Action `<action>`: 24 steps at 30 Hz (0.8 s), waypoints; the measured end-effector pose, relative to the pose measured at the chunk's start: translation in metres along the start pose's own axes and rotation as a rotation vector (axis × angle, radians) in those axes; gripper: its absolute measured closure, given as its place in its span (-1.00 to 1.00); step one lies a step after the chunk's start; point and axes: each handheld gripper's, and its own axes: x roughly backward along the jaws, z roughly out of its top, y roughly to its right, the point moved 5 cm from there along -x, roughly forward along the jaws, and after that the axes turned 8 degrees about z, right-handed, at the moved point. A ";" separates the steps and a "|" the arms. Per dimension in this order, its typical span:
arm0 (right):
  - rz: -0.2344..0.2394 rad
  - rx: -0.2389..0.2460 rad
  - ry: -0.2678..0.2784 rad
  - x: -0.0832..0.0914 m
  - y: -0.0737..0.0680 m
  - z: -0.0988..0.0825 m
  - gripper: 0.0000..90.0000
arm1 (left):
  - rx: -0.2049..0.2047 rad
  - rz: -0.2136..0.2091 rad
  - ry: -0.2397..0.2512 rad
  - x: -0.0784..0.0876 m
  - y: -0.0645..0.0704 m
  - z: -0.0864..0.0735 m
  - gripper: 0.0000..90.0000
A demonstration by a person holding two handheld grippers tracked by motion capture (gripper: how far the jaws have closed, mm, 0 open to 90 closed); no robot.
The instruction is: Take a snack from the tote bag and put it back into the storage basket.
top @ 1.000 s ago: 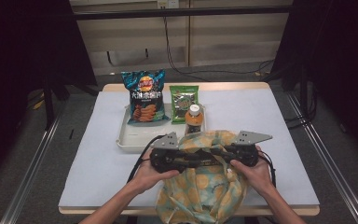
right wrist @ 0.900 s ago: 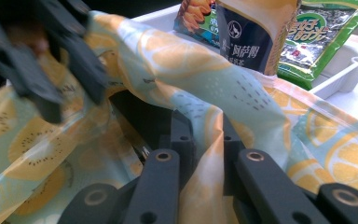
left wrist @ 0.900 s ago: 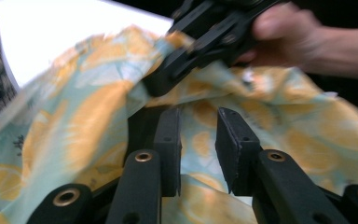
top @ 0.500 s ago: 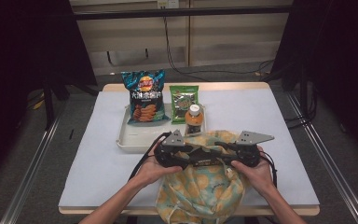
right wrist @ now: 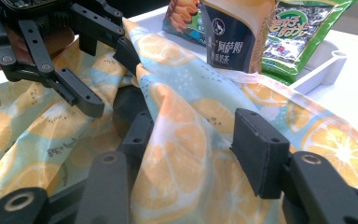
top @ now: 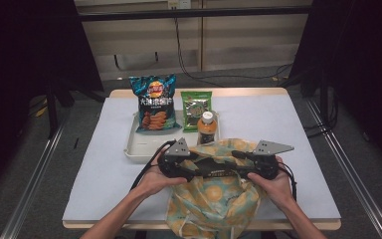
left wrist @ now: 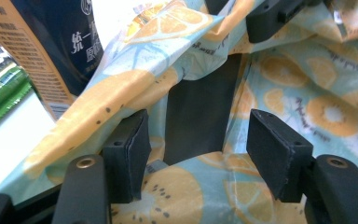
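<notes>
High view overhead, looking forward-down; tool views close, level; all share bag (top: 214, 199).

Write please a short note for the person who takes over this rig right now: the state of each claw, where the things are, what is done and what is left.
Left claw: open, jaws just widened; the bag cloth lies between them, not pinched.
Right claw: open, jaws just widened; a fold of the bag's rim stands between them, pads not pressing.
Bag: at the near table edge, mouth partly open between both claws.
Chips, green snack packet and drink bottle: on the white tray behind the bag.
Done: probably the bag's mouth pulled open.
Left: likely to load the snacks and bottle; none is in the bag yet, as far as I can see.
</notes>
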 end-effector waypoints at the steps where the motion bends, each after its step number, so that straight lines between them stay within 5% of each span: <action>1: 0.000 -0.001 0.000 0.000 0.000 0.000 0.11 | -0.006 -0.003 -0.002 0.001 -0.001 -0.001 -0.16; 14: -0.003 -0.004 0.007 0.001 0.002 0.000 0.07 | 0.010 -0.014 0.014 0.005 -0.013 -0.010 -0.40; 24: -0.004 -0.003 0.000 -0.001 0.001 -0.001 0.02 | -0.040 -0.073 -0.007 -0.008 -0.010 -0.015 -0.60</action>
